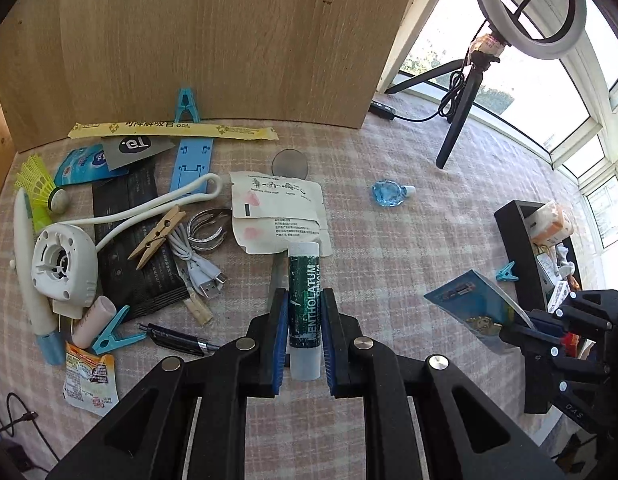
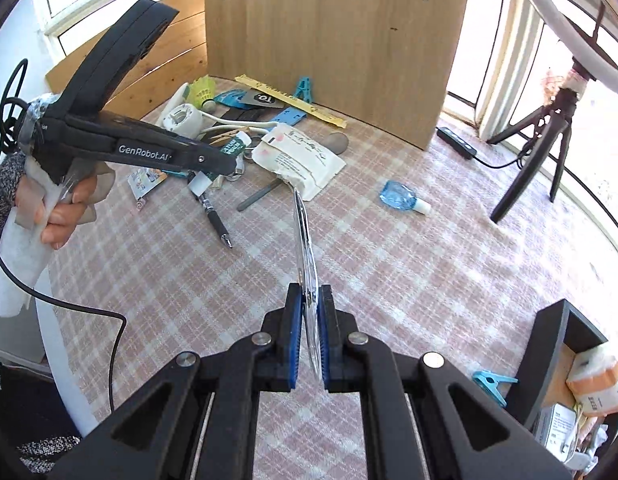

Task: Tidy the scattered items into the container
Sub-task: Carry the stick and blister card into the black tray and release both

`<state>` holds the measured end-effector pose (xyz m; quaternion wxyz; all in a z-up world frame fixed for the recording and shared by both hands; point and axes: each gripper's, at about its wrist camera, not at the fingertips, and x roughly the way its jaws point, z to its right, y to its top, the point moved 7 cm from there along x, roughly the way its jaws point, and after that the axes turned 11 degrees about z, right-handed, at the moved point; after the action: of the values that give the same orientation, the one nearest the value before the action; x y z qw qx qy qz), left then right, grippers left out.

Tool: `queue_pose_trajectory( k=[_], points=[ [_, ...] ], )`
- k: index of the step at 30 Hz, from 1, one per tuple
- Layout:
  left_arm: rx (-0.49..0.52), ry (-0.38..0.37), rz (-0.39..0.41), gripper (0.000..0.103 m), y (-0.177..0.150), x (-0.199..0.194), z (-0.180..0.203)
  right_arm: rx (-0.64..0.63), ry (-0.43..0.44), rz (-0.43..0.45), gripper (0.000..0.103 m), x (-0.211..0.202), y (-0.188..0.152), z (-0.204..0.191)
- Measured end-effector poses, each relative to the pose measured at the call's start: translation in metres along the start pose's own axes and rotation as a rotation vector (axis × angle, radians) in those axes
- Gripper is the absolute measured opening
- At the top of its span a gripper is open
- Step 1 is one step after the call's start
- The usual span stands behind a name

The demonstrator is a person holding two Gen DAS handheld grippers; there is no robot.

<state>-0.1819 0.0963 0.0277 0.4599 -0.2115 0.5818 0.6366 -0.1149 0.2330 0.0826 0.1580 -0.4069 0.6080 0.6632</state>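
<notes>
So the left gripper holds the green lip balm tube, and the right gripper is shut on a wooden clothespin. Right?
Not quite. The left gripper does hold the lip balm, but the right gripper is shut on a flat clear packet, seen edge-on in the right wrist view. The wooden clothespin lies in the pile on the table.

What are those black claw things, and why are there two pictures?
They are grippers: pinching tools a person squeezes by hand. Each carries a camera looking along its fingers, so each picture comes from one gripper. The left gripper is shut on a green lip balm tube. The right gripper is shut on a flat clear packet, seen edge-on. In the right picture you see the person's hand holding the left one. On the checked cloth lie a pen, a small blue bottle and clothespegs. The black box collects everything.
</notes>
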Motion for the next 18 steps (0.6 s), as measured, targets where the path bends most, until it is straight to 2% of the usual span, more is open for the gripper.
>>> queue_pose_trajectory(
  k=[8,18],
  points=[
    [0.131,-0.108,0.030,0.014,0.000,-0.014,0.118,0.183,-0.170,0.067,0.008,-0.096,-0.038,0.081],
    [0.215,-0.234,0.028,0.014,-0.011,0.012,0.281,0.375,-0.392,0.104,0.008,-0.205,-0.104,0.216]
  ],
)
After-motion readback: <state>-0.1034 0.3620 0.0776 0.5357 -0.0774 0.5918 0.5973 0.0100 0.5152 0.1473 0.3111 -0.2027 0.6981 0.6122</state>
